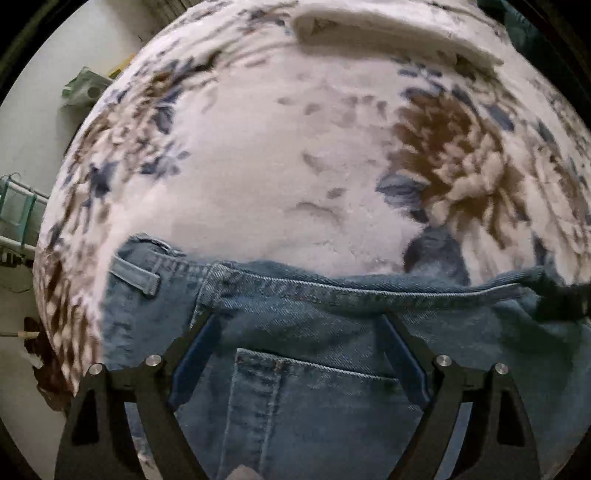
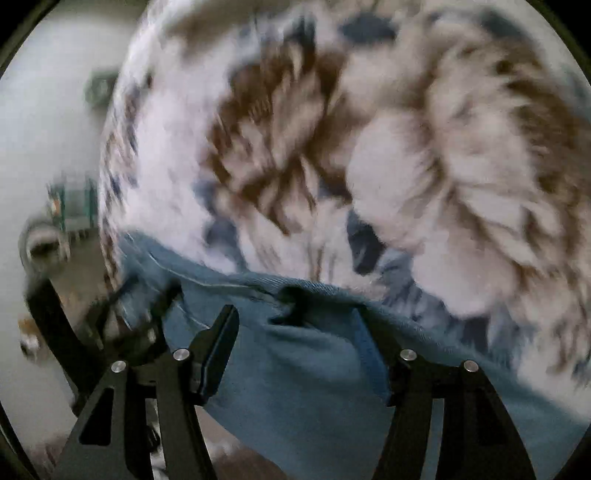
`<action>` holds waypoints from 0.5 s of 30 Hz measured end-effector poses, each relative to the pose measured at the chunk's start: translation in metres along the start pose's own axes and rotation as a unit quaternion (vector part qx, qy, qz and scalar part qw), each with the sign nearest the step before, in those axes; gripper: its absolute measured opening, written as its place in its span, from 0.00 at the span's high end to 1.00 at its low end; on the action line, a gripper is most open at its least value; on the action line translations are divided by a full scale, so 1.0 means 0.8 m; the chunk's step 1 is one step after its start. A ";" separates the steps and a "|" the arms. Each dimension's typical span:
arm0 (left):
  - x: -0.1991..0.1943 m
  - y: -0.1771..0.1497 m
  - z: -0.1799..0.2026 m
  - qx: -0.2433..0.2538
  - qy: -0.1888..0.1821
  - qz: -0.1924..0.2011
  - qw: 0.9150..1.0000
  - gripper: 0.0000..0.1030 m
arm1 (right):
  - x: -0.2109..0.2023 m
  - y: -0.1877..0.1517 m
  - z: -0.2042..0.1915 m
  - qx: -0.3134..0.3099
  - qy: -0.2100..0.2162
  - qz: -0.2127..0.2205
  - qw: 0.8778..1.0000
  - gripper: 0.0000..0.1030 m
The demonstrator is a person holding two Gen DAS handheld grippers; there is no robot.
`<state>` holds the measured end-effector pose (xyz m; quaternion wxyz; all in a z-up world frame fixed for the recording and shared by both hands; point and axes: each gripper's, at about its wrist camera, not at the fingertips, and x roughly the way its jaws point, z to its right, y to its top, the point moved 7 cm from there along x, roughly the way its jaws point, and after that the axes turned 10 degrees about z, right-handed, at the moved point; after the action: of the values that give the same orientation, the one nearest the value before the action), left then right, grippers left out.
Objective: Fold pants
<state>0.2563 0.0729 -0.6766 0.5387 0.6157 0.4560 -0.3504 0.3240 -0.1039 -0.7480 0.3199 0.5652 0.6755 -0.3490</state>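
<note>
Faded denim pants, fuzzy floral blanket

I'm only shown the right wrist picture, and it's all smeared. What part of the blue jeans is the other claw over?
Observer: The left gripper is open over the seat of the blue denim pants, with a stitched back pocket between its fingers.
Operator: Can you tell which end is the waist?
Observer: Yes. A denim belt loop sits on the waistband, at the left of that view.
Operator: Is anything else on the furry flowered blanket?
Observer: A folded white cloth lies near its far edge.
</note>
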 end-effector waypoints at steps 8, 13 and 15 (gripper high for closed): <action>0.010 -0.005 0.002 -0.009 -0.013 0.003 1.000 0.15 | 0.008 -0.056 -0.005 -0.044 0.086 -0.084 0.992 0.43; 0.025 0.002 0.001 -0.007 -0.013 -0.004 1.000 0.15 | 0.030 -0.005 0.006 0.011 0.106 -0.031 0.994 0.43; 0.028 0.001 0.000 -0.002 -0.013 -0.005 1.000 0.15 | 0.033 0.000 -0.001 -0.011 0.090 -0.035 0.995 0.56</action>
<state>0.2647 0.0771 -0.6968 0.5438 0.6080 0.4526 -0.3602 0.3201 -0.0888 -0.7694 0.2514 0.5668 0.7247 -0.3006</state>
